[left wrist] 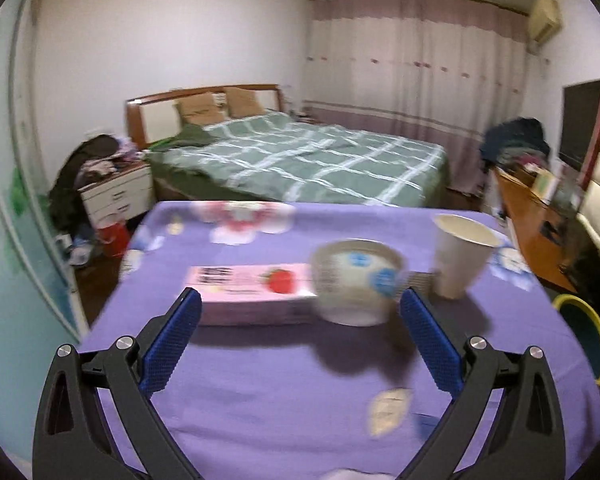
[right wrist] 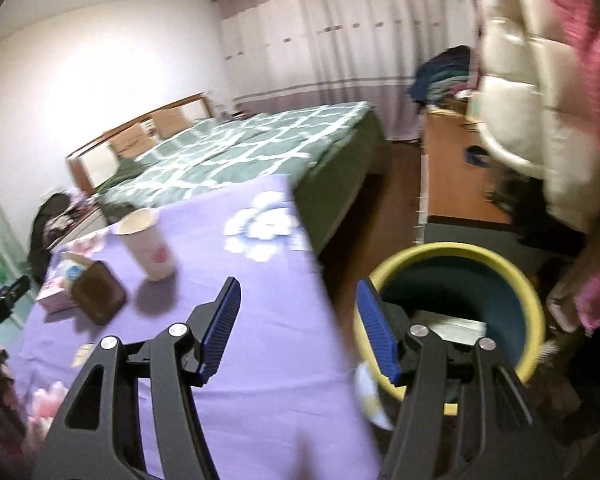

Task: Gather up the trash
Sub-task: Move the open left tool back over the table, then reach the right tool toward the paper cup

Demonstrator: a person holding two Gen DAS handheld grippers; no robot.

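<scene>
On the purple tablecloth point(left wrist: 284, 380) lie a pink strawberry carton point(left wrist: 252, 294), a white round tub with blue marks point(left wrist: 356, 282) and a white paper cup point(left wrist: 462, 254). My left gripper point(left wrist: 300, 306) is open and empty, just short of the carton and tub. My right gripper point(right wrist: 298, 294) is open and empty, over the table's right edge beside the yellow-rimmed trash bin point(right wrist: 456, 312), which holds something pale. The right wrist view also shows the cup point(right wrist: 148, 244), the carton point(right wrist: 54, 300) and a brown flat object point(right wrist: 98, 294).
A bed with a green checked cover point(left wrist: 308, 160) stands behind the table. A nightstand with clutter point(left wrist: 116, 192) is at the left, a wooden desk point(left wrist: 528, 216) at the right. The bin also shows in the left wrist view point(left wrist: 584, 332). A cream padded coat point(right wrist: 536, 92) hangs at right.
</scene>
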